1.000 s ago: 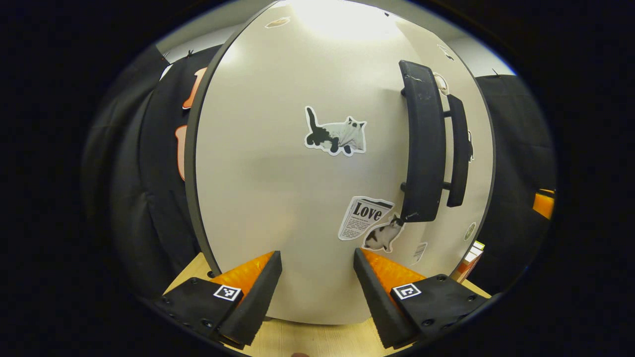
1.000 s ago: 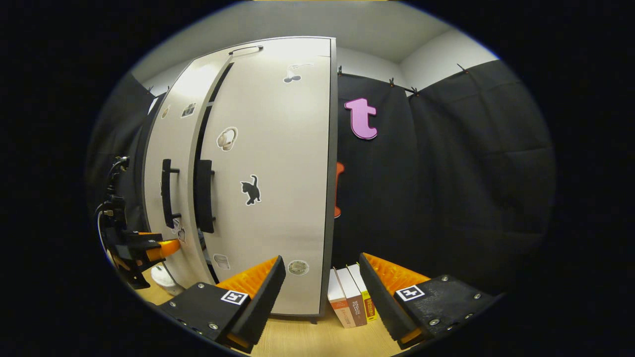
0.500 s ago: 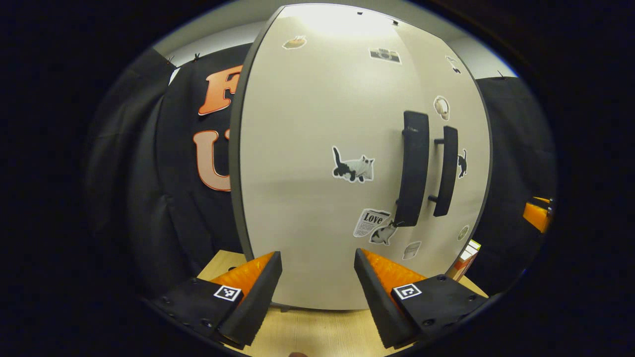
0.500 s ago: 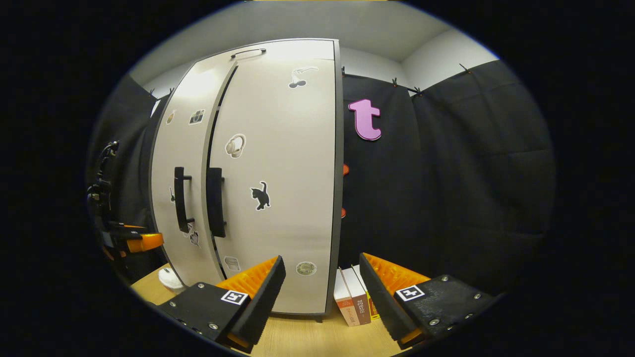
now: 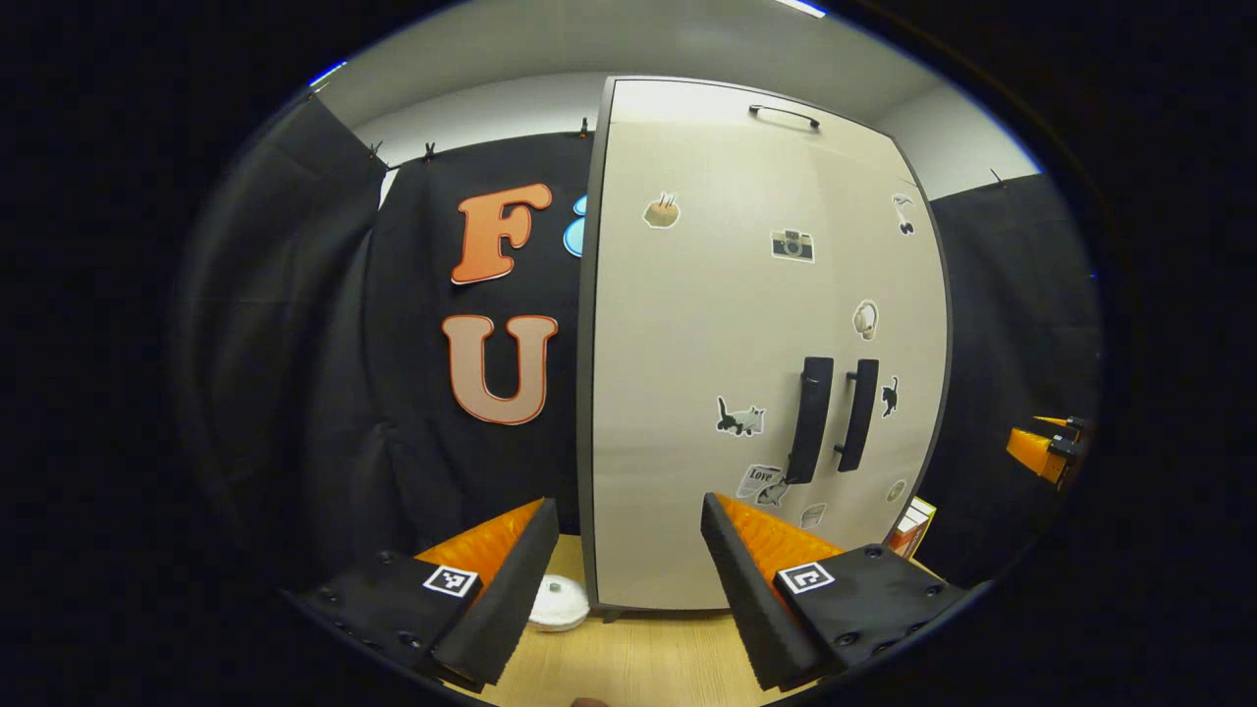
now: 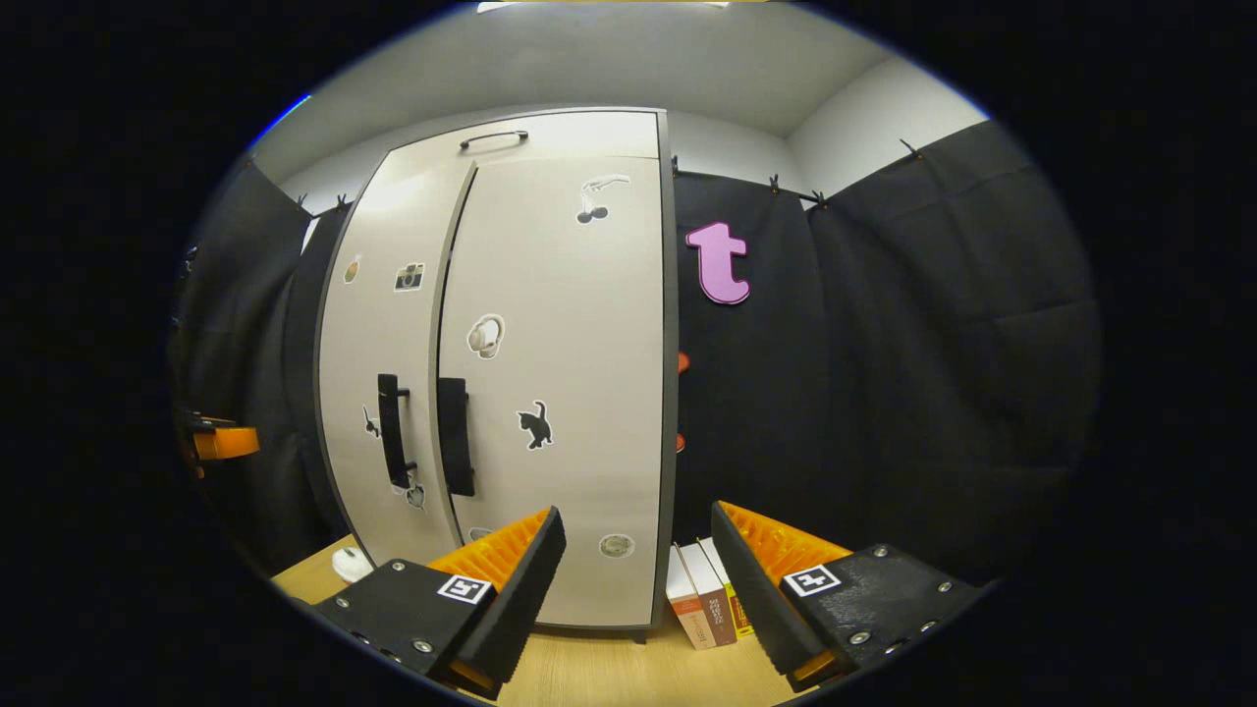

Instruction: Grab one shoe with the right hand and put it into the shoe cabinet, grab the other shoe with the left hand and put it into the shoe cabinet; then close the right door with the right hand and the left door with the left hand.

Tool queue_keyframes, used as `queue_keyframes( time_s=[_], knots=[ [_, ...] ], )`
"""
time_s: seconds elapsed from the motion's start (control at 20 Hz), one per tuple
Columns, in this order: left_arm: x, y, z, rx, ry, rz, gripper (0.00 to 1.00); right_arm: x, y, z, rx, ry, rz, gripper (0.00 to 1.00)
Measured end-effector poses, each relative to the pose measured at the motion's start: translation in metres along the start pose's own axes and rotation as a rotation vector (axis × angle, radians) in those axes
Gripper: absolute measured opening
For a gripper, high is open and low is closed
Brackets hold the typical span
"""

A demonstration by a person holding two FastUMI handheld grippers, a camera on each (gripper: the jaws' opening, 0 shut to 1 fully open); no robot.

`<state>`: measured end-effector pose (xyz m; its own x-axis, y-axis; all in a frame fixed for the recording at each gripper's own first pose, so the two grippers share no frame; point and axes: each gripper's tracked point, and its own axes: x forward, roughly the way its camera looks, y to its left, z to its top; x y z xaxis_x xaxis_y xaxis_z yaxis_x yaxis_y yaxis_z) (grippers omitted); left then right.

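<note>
The beige shoe cabinet (image 5: 687,393) stands upright on the table with both doors shut, so its inside is hidden. Two black handles (image 5: 815,417) sit side by side at the seam. My left gripper (image 5: 628,550) is open and holds nothing, well back from the left door. In the right gripper view the cabinet (image 6: 570,295) stands left of centre, with its handles (image 6: 454,437) low on the doors. My right gripper (image 6: 638,560) is open with nothing in it, in front of the cabinet's right edge. Each gripper shows small at the other view's edge: the right one (image 5: 1046,450), the left one (image 6: 221,442).
Several books (image 6: 702,604) stand upright against the cabinet's right side on the light wooden table (image 6: 609,678). A small white round object (image 5: 558,601) lies on the table by the cabinet's left corner. Black cloth walls close in the back and both sides.
My left gripper has drawn well back from the left door, which now sits flush with the right one. My right gripper has backed off slightly too.
</note>
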<state>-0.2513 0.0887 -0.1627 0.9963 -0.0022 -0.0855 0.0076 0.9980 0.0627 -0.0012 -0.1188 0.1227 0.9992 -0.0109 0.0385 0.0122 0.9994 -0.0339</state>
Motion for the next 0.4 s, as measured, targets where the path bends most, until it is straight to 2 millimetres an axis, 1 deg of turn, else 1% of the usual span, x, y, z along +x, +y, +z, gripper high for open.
queue_keyframes(
  time_s=[0.1, 0.25, 0.4],
  knots=[
    [-0.012, 0.01, 0.004, -0.016, -0.007, 0.006, 0.95, -0.008, -0.001, 0.005, 0.004, -0.008, -0.004, 0.92],
    [-0.025, 0.031, 0.009, -0.008, -0.027, 0.041, 0.94, -0.019, -0.004, 0.008, -0.012, -0.012, -0.018, 0.92],
    [-0.035, 0.042, 0.01, -0.017, -0.03, 0.05, 0.95, -0.024, -0.004, 0.006, -0.023, -0.006, -0.023, 0.92]
  ],
)
